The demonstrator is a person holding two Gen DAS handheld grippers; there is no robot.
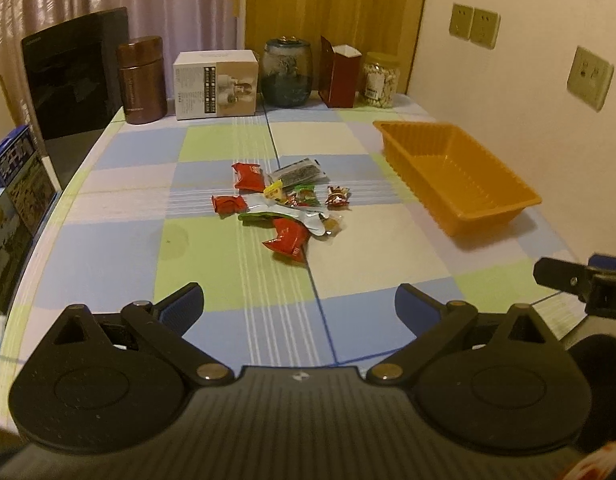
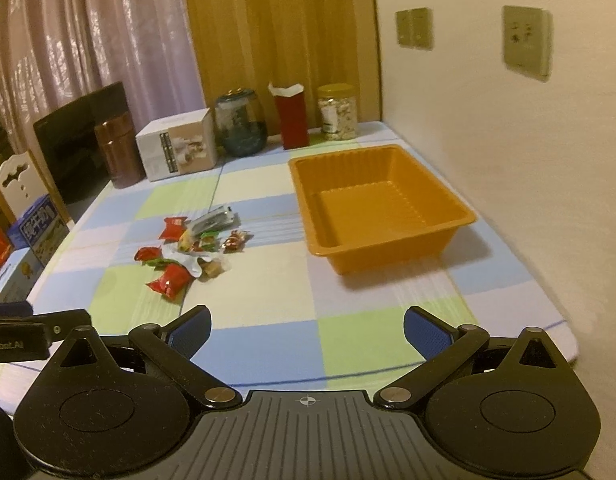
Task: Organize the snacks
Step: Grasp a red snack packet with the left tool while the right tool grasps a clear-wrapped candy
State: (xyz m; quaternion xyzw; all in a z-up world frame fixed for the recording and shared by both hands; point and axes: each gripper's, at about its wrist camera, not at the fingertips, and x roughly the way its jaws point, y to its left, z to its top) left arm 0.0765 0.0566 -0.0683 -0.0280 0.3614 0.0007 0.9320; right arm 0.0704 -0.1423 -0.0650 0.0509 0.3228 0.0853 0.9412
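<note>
The left gripper (image 1: 299, 307) hovered over the near edge of the checked tablecloth (image 1: 120, 196), its jaws spread wide and holding nothing. The right gripper (image 2: 307, 330) hung beside it, jaws likewise wide apart and empty. Farther in, near the middle of the table, lay the pile of snacks (image 1: 286, 204): small red, green and silver packets touching or overlapping. To their right and well apart sat the orange tray (image 2: 460, 216), close to the wall. Along the far edge stood a brown canister (image 1: 141, 80), a white box (image 1: 216, 84), a glass jar (image 1: 286, 72), a red carton (image 1: 340, 76) and a jar with a yellow lid (image 1: 380, 80).
</note>
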